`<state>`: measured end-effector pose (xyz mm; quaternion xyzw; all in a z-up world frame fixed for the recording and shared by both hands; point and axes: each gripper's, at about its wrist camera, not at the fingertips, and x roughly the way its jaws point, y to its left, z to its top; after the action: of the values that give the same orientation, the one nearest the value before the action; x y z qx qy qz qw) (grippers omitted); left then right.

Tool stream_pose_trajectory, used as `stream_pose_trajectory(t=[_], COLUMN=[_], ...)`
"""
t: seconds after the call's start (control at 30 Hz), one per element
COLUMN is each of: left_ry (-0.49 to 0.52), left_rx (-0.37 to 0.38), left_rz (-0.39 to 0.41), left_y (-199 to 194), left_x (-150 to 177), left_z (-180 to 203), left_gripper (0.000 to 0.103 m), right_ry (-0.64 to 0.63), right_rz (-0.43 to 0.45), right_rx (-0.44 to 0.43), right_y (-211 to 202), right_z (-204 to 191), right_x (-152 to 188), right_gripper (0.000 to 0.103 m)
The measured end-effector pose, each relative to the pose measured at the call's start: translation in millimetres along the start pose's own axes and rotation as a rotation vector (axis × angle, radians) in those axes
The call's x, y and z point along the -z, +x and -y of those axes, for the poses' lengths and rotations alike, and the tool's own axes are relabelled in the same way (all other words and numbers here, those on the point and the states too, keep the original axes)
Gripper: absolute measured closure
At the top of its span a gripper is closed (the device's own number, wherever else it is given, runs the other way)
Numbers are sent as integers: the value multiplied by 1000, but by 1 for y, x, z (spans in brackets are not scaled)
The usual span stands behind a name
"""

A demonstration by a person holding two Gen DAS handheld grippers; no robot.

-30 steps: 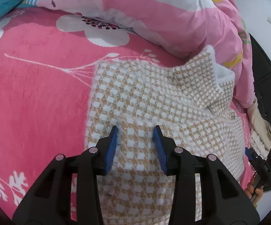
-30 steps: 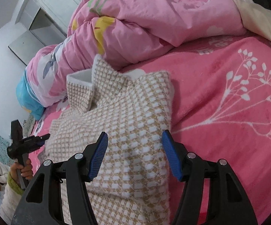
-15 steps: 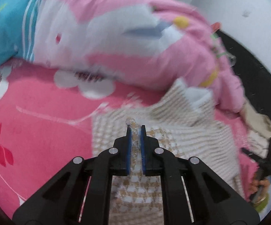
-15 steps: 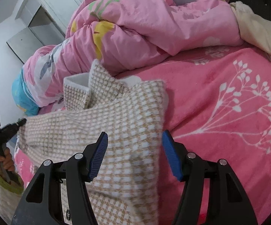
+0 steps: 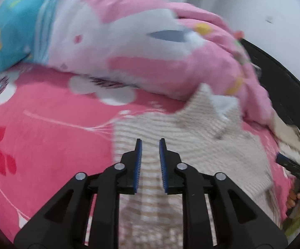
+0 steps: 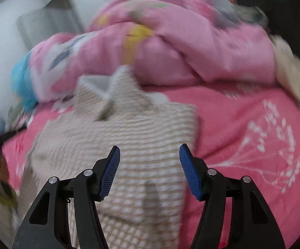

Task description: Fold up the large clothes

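Where folded, tan-checked garment

Soft cloth, hard plastic
Nubbly checked knit garment on a plush fleece bed cover; smooth cotton quilt; matt black plastic gripper, ribbed blue pads.

The pink sheet lies bare to the left of the sweater, and again to its right. At the far side a bunched quilt blocks the way, seemingly touching the sweater's collar, though blur hides the edge.
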<state>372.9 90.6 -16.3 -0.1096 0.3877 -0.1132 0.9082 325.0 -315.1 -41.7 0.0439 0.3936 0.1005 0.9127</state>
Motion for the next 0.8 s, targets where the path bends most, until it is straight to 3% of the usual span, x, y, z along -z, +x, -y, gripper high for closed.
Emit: stream_pose_trajectory(t=[0.1,0.17,0.27,0.33,0.4,0.5,0.63,0.7,0.8], left_ry=[86,125,110,106,142,196,267,291,336], left_rx=[-31,-114,-90,-115,-109,-54,-19,-62,-82], left_rz=[-128,-241,-185,-162,-115,-79,-150,-261,-204], left_y=[26,57,51,40,26,14,31,64,69], left_x=[19,40,46,40,31,17,19,36,47], left_z=[22,21,15,19,31,59,93,97,100], left_gripper=[59,56,56,57,56,45,30,29,26], right_ry=[-109,-119,-74,-88,-92,-112,-154,-145,-110], right_rz=[-119,-178,-197,-196,-160,-131,-163,-231,-206], right_rx=[68,88,103,131,84,24,8,42,21], right_y=[27,46,35,24,9,4,44,79,88], right_z=[-19,-11,-9,-19,-34,-60,-95,-92,-85], right_x=[24,40,29,20,11,2,5,16,24], right_gripper=[44,44,44,44,44,44,40,31,29])
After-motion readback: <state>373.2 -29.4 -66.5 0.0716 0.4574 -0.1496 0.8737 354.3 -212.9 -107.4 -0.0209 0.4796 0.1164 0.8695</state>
